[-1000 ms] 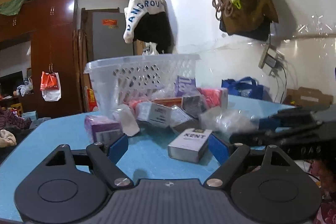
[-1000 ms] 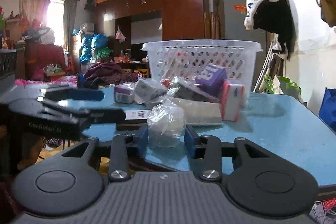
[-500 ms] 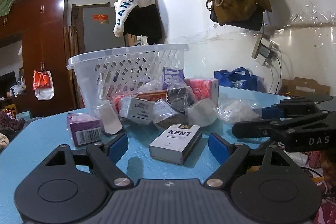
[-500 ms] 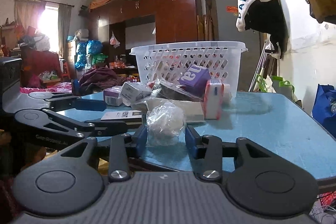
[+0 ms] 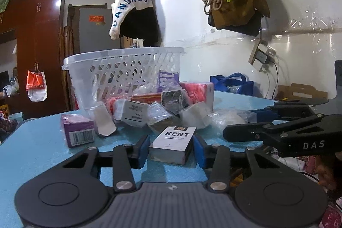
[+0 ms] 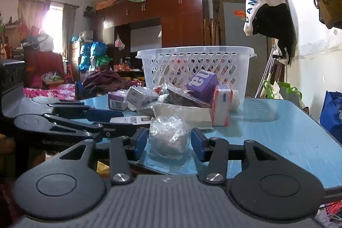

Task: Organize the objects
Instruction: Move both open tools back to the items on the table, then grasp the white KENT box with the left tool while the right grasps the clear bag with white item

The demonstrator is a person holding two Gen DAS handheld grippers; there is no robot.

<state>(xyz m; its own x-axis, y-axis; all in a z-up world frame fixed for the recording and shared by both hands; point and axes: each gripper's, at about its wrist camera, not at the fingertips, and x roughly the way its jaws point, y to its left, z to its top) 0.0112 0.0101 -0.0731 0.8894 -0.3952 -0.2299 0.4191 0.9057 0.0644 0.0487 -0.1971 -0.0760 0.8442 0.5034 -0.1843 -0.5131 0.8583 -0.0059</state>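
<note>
**Left jaws close in on the KENT pack**

Since the earlier frame, the left gripper [image 5: 171,147] has narrowed from wide open; its jaws are closing, with the KENT pack [image 5: 172,143] between the blue pads [image 5: 142,150] at lower centre, left pad touching, right pad just beside it. Left of the pack lies a purple box [image 5: 78,129]; behind stands the white basket [image 5: 126,69] on the blue table [image 5: 38,142]. In the right wrist view, the right gripper [image 6: 168,143] is opening slightly around a clear plastic bag [image 6: 168,136], lower centre; pad contact cannot be told.
</note>
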